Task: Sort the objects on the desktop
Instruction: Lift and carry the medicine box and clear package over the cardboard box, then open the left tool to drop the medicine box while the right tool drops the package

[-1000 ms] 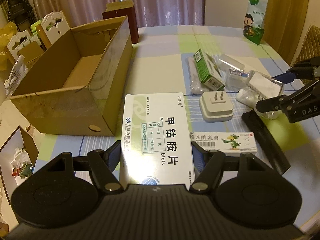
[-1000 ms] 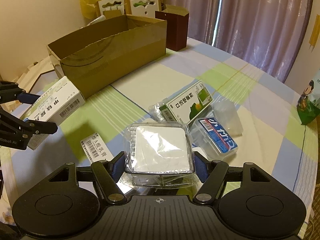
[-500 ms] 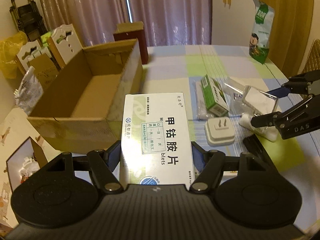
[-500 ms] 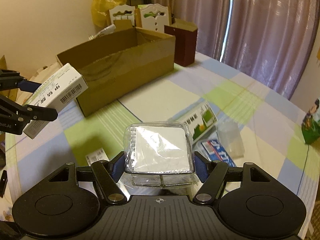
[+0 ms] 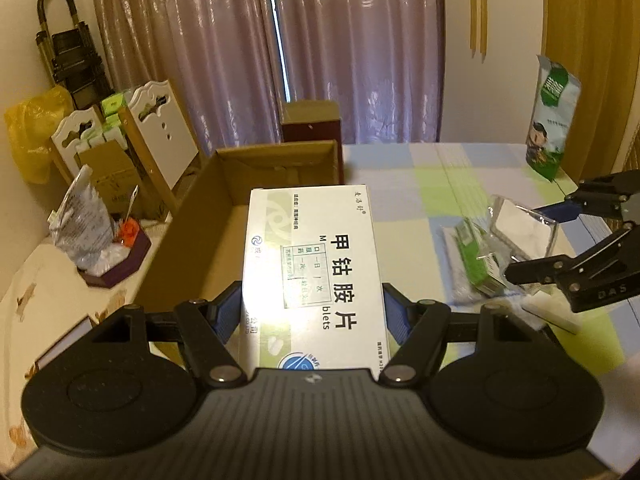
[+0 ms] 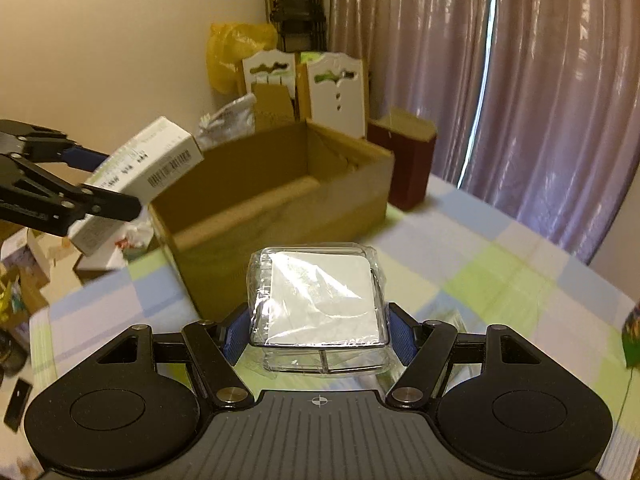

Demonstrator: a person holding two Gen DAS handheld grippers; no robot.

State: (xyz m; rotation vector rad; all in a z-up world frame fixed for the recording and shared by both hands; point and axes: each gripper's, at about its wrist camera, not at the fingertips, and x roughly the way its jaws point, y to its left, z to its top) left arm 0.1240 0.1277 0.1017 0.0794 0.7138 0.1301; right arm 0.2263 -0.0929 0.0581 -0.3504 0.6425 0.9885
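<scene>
My left gripper (image 5: 314,316) is shut on a white medicine box (image 5: 314,272) with green print, held in the air just over the near end of the open cardboard box (image 5: 192,240). The right gripper (image 6: 316,334) is shut on a clear plastic case (image 6: 320,304) with a white card inside, lifted above the table and facing the cardboard box (image 6: 280,208). From the right wrist view the left gripper (image 6: 100,188) and its medicine box (image 6: 140,176) hang at the left. The left wrist view shows the right gripper (image 5: 560,240) with the clear case (image 5: 524,232) at the right.
A green medicine box (image 5: 476,260) and white wrapped items (image 5: 552,312) lie on the checked tablecloth (image 5: 420,192). A dark red box (image 5: 310,130) stands behind the cardboard box. A green snack bag (image 5: 552,116) stands at the far right. White chairs (image 5: 156,140) and clutter are left of the table.
Both grippers have risen and swung toward the cardboard box, carrying the medicine box and the clear case. The table items now sit lower and farther off in both views.
</scene>
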